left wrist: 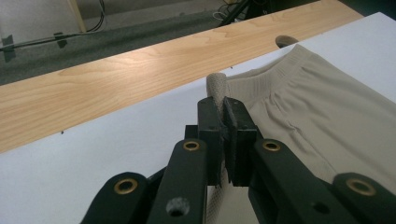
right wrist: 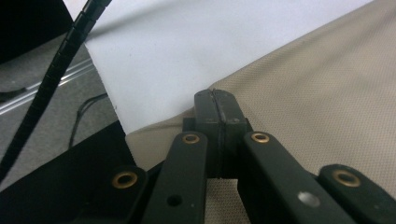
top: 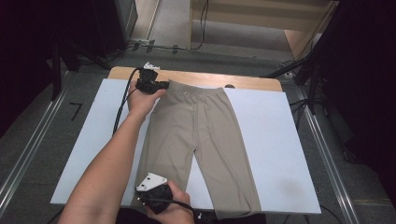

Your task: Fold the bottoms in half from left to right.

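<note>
A pair of beige pants [top: 201, 135] lies flat on a white board [top: 271, 140], waistband at the far side and legs toward me. My left gripper [top: 156, 85] is at the waistband's left corner. In the left gripper view its jaws are shut on a pinched fold of the waistband fabric [left wrist: 217, 86], which sticks up past the left gripper [left wrist: 223, 105]. My right gripper [top: 148, 193] is at the near end of the left leg. In the right gripper view the right gripper [right wrist: 215, 95] has its jaws pressed together over the edge of the pants [right wrist: 327, 93].
The board rests on a wooden table [top: 205, 78] whose far strip [left wrist: 116, 79] has a round hole [left wrist: 286, 41]. A black cable [right wrist: 56, 70] trails past the board's near left corner. Grey floor, metal rails and stands surround the table.
</note>
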Tool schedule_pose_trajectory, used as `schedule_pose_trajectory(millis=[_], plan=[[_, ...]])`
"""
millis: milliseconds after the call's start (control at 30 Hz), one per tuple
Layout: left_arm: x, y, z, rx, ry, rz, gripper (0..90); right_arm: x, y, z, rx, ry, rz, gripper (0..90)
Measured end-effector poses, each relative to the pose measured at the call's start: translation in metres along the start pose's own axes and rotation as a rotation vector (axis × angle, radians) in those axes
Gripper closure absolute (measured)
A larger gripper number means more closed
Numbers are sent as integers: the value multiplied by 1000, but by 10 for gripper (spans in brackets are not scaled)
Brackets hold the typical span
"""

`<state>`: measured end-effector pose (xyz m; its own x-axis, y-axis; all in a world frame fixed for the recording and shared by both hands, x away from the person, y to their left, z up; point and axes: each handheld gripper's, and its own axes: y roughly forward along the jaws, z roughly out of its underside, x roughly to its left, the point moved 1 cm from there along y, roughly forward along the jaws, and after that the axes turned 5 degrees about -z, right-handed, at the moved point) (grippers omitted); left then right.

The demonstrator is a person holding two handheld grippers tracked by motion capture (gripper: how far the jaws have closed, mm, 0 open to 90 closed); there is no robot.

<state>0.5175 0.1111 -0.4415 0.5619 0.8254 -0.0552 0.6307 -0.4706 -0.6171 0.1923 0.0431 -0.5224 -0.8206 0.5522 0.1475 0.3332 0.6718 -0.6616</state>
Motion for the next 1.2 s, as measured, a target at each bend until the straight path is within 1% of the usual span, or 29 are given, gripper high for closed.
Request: schedule_pose_trajectory(millis=[33, 67, 100, 133, 167, 200, 233, 267, 300, 333, 367, 467, 500, 533, 600, 633, 700, 767, 800, 867, 933, 967, 1000, 1100, 1200], plan=[[0, 0, 0, 0, -5, 0, 871, 1, -1, -1, 9, 11, -5, 886], [1, -1, -1, 0, -9, -4, 871, 2, -4, -2, 30, -17, 5, 887], [1, -2, -1, -7, -13, -4, 871, 3, -9, -2, 39, -44, 15, 887], [1, -3, -2, -8, -9, -3, 872, 4, -16, -1, 16, -43, -4, 888], [2, -4, -3, -10, -5, -6, 872, 4, -25, 0, -10, -62, -18, 888], [3, -4, -3, -9, -2, -9, 872, 4, -47, 2, -49, -75, -7, 888], [4, -5, -4, -9, -9, -8, 872, 4, -47, 2, -49, -75, -7, 888], [6, -5, -4, -14, -30, 1, 871, 3, -58, 4, -64, -77, -10, 888], [8, -6, -4, -21, -58, 8, 872, 2, -69, 7, -79, -71, 2, 888], [8, -6, -5, -25, -73, 9, 872, 0, -79, 10, -93, -67, 11, 889], [7, -6, -6, -29, -73, 5, 872, -2, -89, 14, -106, -63, 19, 888], [-1, -4, -8, -19, -47, -7, 871, -6, -116, 31, -135, -70, 77, 888], [-3, -4, -9, -17, -40, -6, 871, -8, -123, 39, -148, -58, 91, 888], [-5, -3, -10, -19, -49, -5, 871, -10, -131, 46, -160, -43, 95, 889], [-9, -1, -12, -19, -88, 14, 869, -14, -145, 61, -192, -27, 107, 888], [-11, 0, -13, -22, -98, 11, 869, -15, -152, 67, -200, -20, 121, 888], [-16, 1, -14, -21, -104, 12, 868, -18, -165, 79, -221, -6, 136, 888], [-22, 3, -17, -13, -113, 25, 868, -23, -177, 90, -235, 5, 162, 888], [-25, 4, -18, -18, -111, 29, 869, -26, -182, 95, -239, 14, 167, 888], [-31, 6, -20, -22, -113, 40, 869, -34, -192, 106, -250, 53, 178, 888], [-38, 9, -23, -21, -107, 46, 870, -42, -199, 116, -254, 101, 176, 888], [-41, 11, -24, -22, -102, 51, 870, -46, -202, 121, -261, 117, 184, 888], [-45, 13, -26, -24, -102, 55, 870, -49, -205, 125, -255, 133, 193, 887], [-56, 21, -30, -24, -92, 67, 871, -54, -211, 136, -235, 141, 238, 888], [-66, 31, -34, -18, -82, 71, 871, -58, -215, 144, -226, 155, 258, 888]])
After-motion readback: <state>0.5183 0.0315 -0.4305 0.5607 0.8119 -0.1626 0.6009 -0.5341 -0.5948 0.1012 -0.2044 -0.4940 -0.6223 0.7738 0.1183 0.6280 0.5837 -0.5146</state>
